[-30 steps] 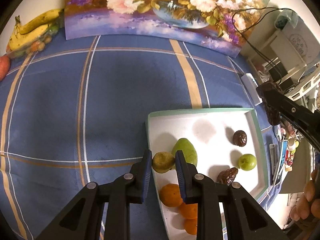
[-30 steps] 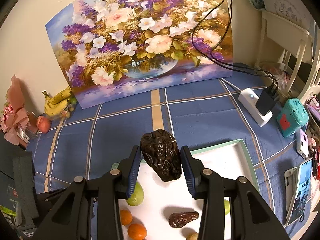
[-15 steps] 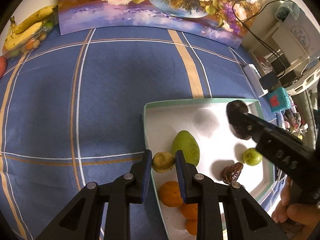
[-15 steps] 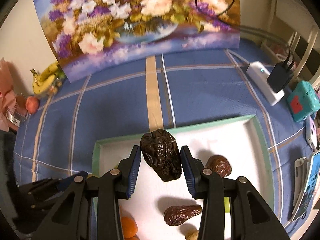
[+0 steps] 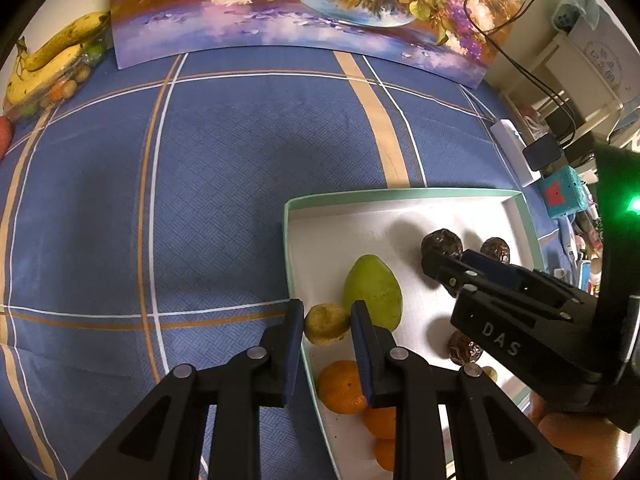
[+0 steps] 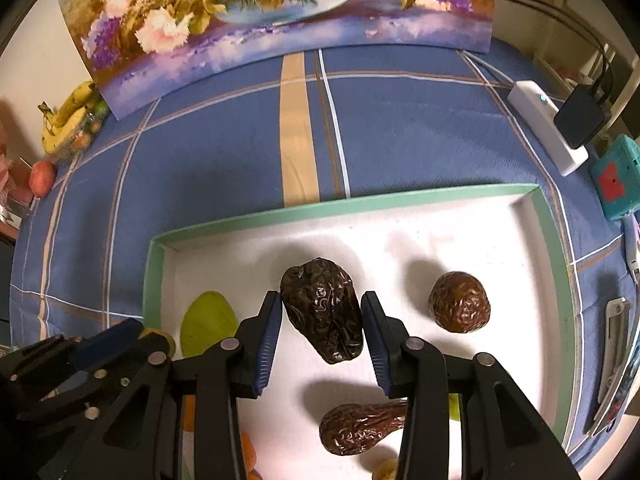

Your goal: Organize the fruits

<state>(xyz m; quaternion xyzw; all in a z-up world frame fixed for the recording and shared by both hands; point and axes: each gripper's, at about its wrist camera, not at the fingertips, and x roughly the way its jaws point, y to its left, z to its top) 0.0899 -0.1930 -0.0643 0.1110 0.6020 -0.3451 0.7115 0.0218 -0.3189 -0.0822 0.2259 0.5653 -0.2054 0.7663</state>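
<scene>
A white tray with a green rim [image 5: 404, 194] [image 6: 344, 206] lies on the blue checked cloth. My right gripper [image 6: 321, 312] is shut on a dark wrinkled fruit [image 6: 322, 310] and holds it low over the tray's middle; it also shows in the left wrist view [image 5: 442, 244]. My left gripper [image 5: 323, 322] hovers over the tray's left edge, its jaws apart around a small yellow-green fruit [image 5: 327, 324] without touching it. In the tray lie a green mango [image 5: 372, 290], several oranges [image 5: 342, 388], a round brown fruit [image 6: 460, 302] and an elongated brown fruit [image 6: 362, 428].
A flower painting [image 6: 260, 12] leans on the back wall. Bananas [image 5: 48, 64] and a red fruit [image 6: 40, 176] sit at the far left. A white power strip with charger [image 6: 556, 132], a teal box [image 6: 614, 182] and phones [image 6: 614, 332] lie to the right.
My right gripper has come down and forward with the dark wrinkled fruit, from above the table to just over the tray floor. My left gripper has barely moved.
</scene>
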